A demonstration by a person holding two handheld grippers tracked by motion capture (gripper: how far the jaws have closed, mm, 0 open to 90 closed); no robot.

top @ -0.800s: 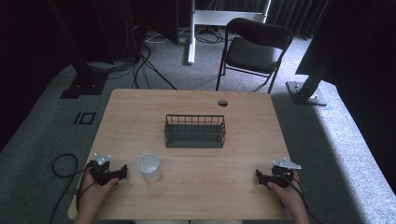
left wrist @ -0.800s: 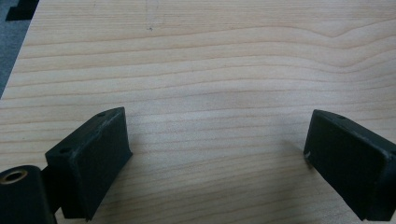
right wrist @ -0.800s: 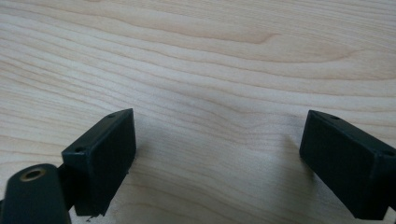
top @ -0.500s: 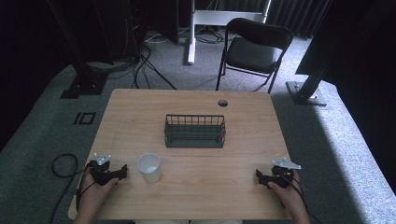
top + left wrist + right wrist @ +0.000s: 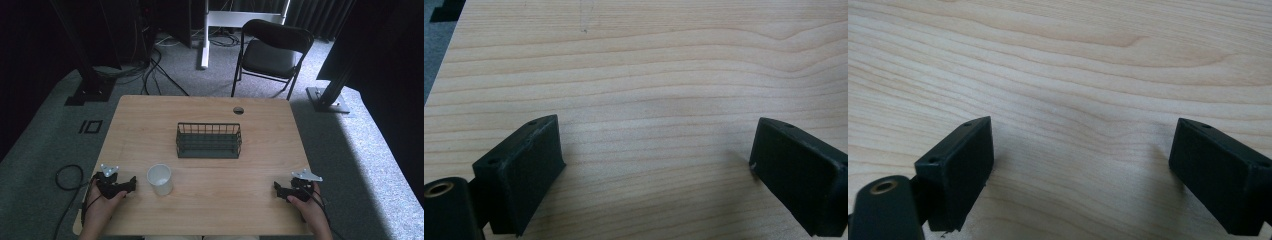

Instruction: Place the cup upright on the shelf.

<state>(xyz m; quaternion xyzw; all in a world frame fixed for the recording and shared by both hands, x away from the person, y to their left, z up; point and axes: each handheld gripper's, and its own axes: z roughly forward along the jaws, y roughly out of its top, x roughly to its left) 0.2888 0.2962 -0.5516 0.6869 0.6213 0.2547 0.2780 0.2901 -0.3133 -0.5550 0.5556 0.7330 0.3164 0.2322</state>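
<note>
pale wood tabletop (image 5: 210, 107) sits in a dim room, with a folding chair (image 5: 272, 50) beyond its far edge. your left hand-held gripper (image 5: 131, 183) rests near the front-left corner, jaws spread wide with bare wood between them, holding nothing. the white cup (image 5: 160, 179) stands upright just beside it, at about 3 o'clock from its tips, so this hand is much the nearer one. your right hand-held gripper (image 5: 276, 189) lies well apart at the front-right, likewise released and empty. the wire basket (image 5: 208, 140) sits mid-table, long axis running 9 to 3, at roughly 1 o'clock from the cup.
</note>
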